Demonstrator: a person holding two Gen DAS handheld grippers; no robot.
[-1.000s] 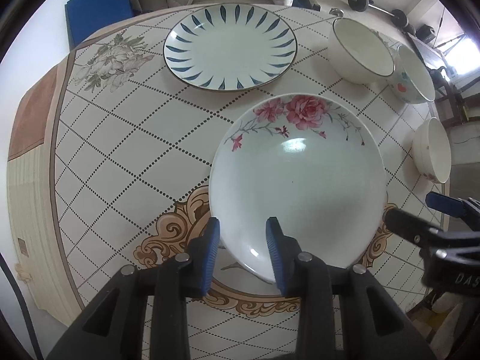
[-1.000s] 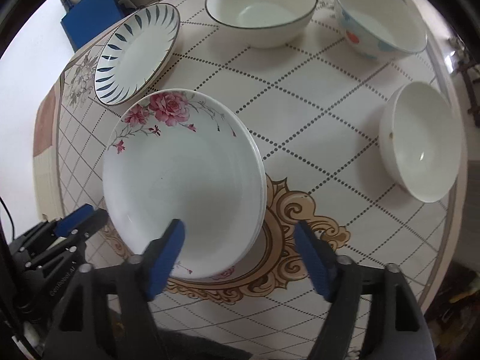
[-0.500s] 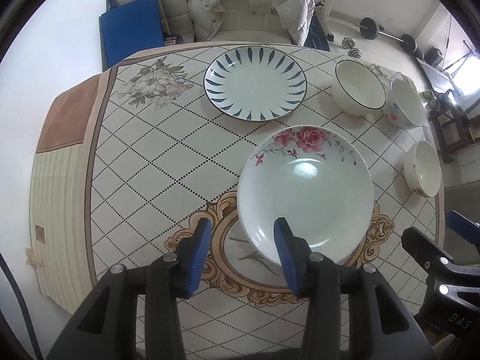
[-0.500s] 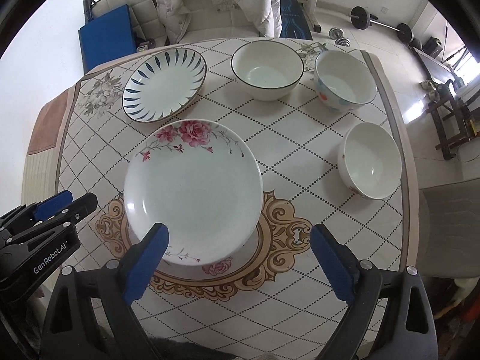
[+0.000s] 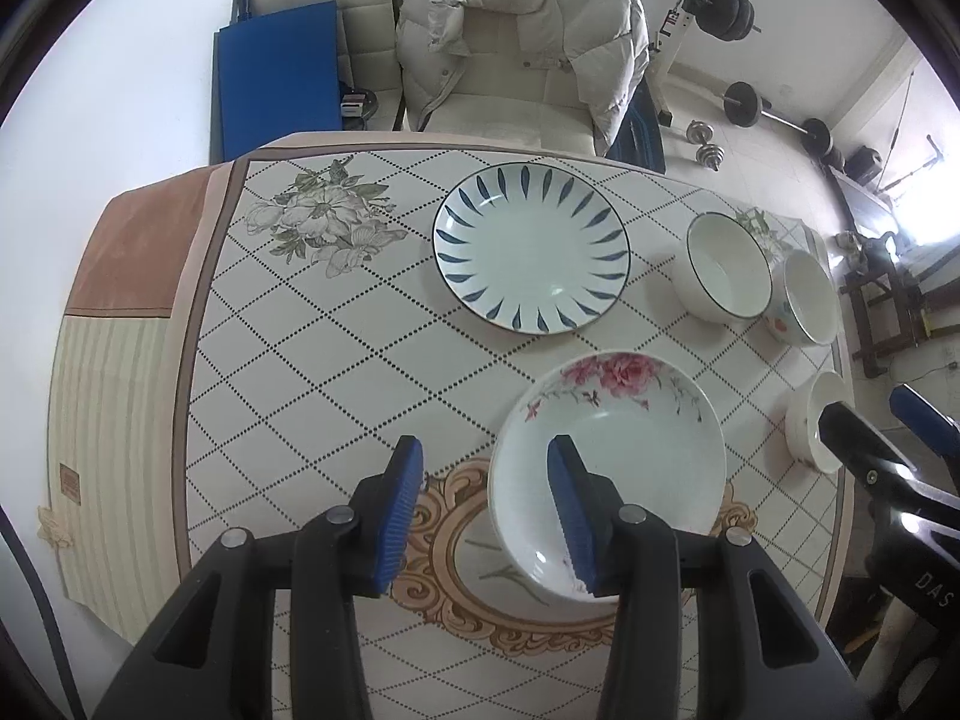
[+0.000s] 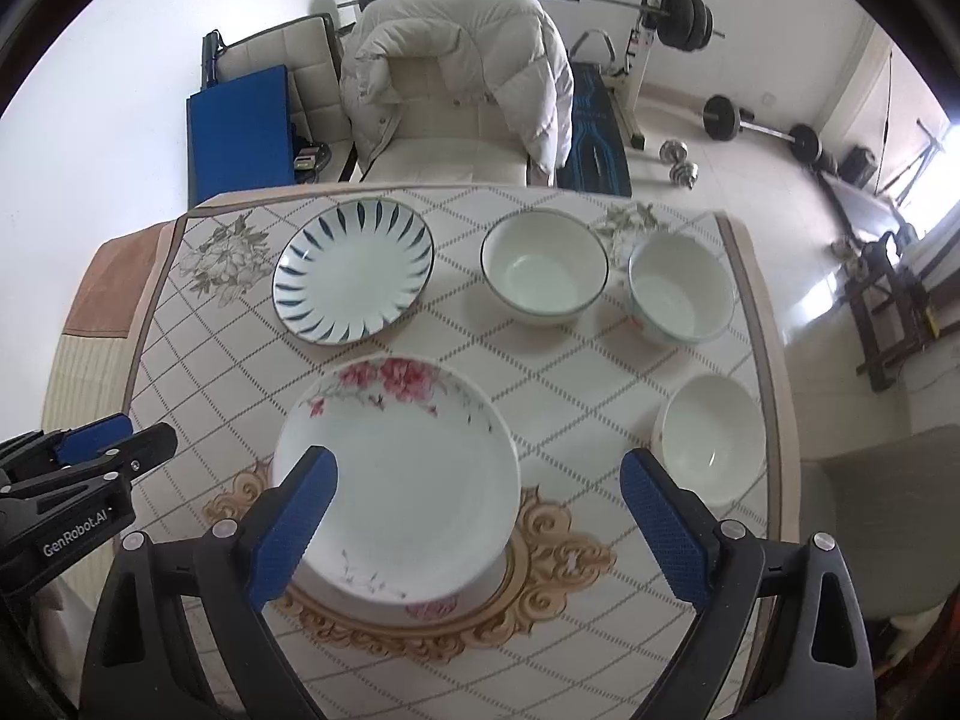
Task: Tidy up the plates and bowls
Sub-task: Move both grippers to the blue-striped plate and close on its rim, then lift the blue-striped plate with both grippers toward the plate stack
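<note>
A stack of white plates with pink flowers (image 5: 609, 468) (image 6: 399, 480) lies on the table near its front. A blue-striped plate (image 5: 531, 249) (image 6: 354, 276) lies behind it. Three white bowls stand at the right: a dark-rimmed bowl (image 6: 543, 267) (image 5: 729, 276), a patterned bowl (image 6: 681, 291) (image 5: 807, 300) and a small bowl (image 6: 711, 441) (image 5: 813, 420). My left gripper (image 5: 486, 510) is open and empty, raised above the stack's left edge. My right gripper (image 6: 480, 525) is open wide and empty, raised above the stack.
The table (image 5: 288, 360) carries a diamond-patterned cloth with a gold ornament at the front. A chair with a white jacket (image 6: 456, 102) stands behind it. A blue mat (image 5: 276, 78) leans at the back left. Weights (image 6: 756, 126) lie on the floor to the right.
Both grippers have risen and drawn back from the flowered plates. The left jaws have opened wider and stand clear of the plate rim. The plates stay on the table.
</note>
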